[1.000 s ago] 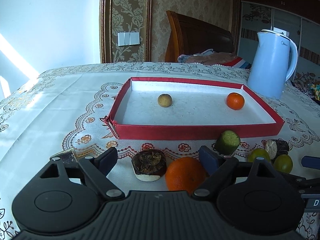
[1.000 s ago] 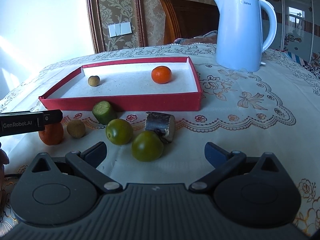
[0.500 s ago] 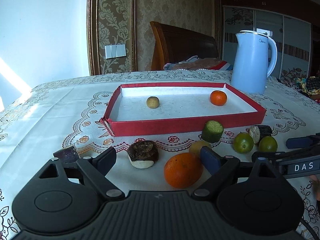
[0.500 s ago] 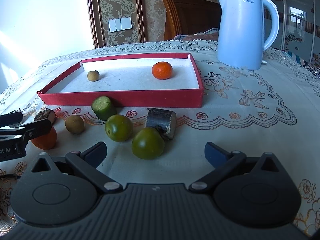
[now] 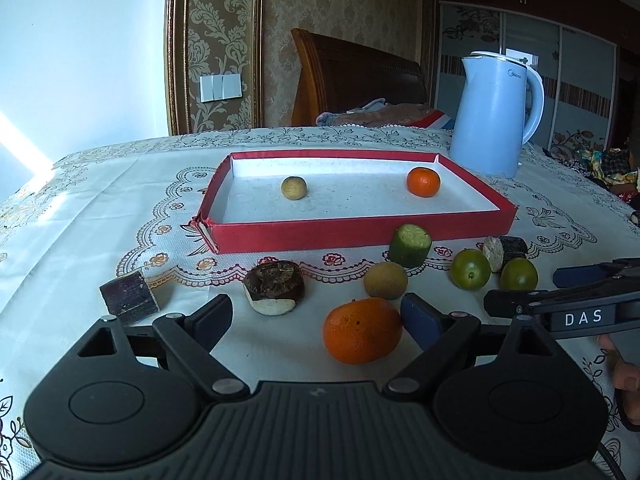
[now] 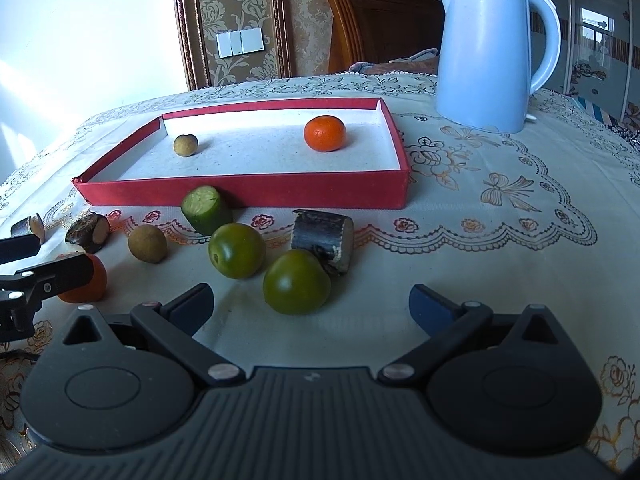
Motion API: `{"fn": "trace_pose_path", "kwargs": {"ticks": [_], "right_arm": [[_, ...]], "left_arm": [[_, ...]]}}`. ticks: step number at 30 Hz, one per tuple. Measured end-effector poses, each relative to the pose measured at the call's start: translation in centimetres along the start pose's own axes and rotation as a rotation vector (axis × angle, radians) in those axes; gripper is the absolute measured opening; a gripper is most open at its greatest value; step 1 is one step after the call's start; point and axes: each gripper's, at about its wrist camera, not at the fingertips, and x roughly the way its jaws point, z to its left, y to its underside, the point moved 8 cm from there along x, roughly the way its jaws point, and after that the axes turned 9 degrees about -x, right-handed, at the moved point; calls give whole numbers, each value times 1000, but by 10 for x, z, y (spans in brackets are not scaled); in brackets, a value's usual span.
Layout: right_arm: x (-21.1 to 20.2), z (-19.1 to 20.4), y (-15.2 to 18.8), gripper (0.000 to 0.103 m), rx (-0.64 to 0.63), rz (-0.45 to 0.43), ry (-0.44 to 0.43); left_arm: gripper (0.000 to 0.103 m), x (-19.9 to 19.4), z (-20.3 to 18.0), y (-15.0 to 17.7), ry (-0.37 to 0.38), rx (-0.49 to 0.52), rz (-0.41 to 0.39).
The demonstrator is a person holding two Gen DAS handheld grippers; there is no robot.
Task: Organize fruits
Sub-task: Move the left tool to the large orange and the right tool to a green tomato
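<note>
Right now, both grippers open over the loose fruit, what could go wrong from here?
1. The orange sits off-centre, against one finger of the left gripper; closing may roll it away.
2. The near green fruit touches the dark cut piece; the right gripper could nudge both.
3. The two grippers are close together; the right one reaches in beside the orange, so they may collide.

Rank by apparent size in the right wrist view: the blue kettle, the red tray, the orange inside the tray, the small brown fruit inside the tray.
1. red tray, widest
2. blue kettle, though nearly as large
3. orange
4. small brown fruit
</note>
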Motion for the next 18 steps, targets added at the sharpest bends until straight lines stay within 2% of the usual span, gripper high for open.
{"fn": "trace_pose_path", "kwargs": {"ticks": [5,12,14,16,17,18], "right_arm": [[0,-1,1,103,2,4,7],[0,-2,1,103,12,5,12],[0,-2,1,103,9,7,15],[0,-2,1,103,7,7,15],[0,-2,1,103,7,7,15],[0,-2,1,103,8,7,15]], "left_arm": [[92,4,-11,2,-19,39,17],[90,10,-15,6,-7,50,39],[87,9,-15,6,-1,52,27],[78,9,-17,8,2,65,38],[70,10,-18,9,0,72,46],[68,11,-19,11,10,77,58]]}}
